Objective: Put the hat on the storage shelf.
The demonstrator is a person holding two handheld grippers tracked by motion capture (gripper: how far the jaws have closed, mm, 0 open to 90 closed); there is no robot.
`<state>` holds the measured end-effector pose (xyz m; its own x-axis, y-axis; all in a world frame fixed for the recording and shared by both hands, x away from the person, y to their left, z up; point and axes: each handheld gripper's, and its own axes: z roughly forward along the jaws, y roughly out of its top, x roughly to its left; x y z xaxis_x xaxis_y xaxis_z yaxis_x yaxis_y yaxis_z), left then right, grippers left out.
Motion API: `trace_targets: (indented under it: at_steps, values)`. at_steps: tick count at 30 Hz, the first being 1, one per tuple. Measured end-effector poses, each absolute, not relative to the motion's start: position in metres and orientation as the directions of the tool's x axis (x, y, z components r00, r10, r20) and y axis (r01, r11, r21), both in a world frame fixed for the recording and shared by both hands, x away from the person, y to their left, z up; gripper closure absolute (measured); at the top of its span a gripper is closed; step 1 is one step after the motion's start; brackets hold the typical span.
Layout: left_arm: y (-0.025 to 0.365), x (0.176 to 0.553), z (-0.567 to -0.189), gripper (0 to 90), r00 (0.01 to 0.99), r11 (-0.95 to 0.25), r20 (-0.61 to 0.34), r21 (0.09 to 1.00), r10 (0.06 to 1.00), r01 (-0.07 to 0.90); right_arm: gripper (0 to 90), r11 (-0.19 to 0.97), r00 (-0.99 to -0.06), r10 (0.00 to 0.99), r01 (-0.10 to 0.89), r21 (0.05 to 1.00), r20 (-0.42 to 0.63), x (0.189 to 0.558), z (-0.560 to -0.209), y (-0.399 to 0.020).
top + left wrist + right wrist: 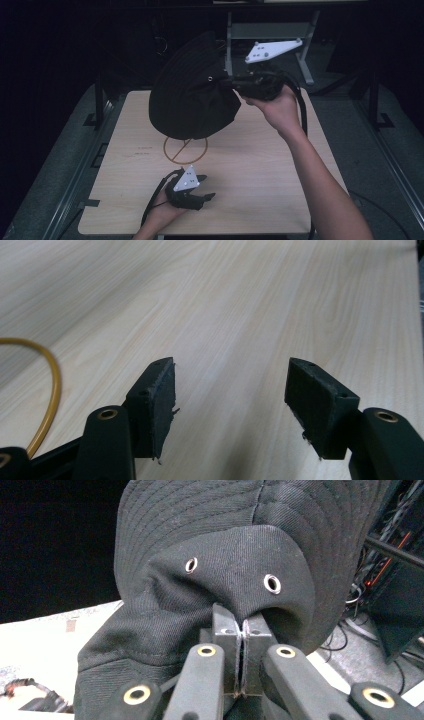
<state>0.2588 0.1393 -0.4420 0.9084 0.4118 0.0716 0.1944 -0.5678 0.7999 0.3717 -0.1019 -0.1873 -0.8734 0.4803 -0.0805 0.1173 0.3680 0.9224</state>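
High view: the right gripper (231,82) lifts a soft black cotton bucket hat (192,95) above the pale wooden table (260,165), at twelve o'clock from an orange ring marking (185,149). Left gripper view: the left gripper (230,390) is open and empty. Right gripper view: jaws pinch the crown; the limp, light cloth likely holds best pinched in a fold.

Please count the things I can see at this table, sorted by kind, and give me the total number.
Black bucket hat, pinched and held above the table by the right gripper: 1
Grippers, the right one and the left gripper with open jaws holding nothing: 2
Orange circle mark with a line through it on the wooden table: 1
Wooden table: 1
Total: 5
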Motion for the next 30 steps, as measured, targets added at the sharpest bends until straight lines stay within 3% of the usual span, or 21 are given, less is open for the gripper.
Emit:
trace_targets:
  at_steps: [14,30]
  values:
    - [0.134,0.259,-0.443,35.5,0.920,-0.569,0.056,0.800,0.388,0.191,88.0,0.385,-0.884,0.467,0.175,0.906,-0.027,0.411,-0.175,-0.058]
    - [0.128,0.256,-0.443,35.1,0.932,-0.587,0.067,0.792,0.355,0.167,87.9,0.367,-0.879,0.475,0.247,0.897,0.048,0.463,-0.188,-0.002]
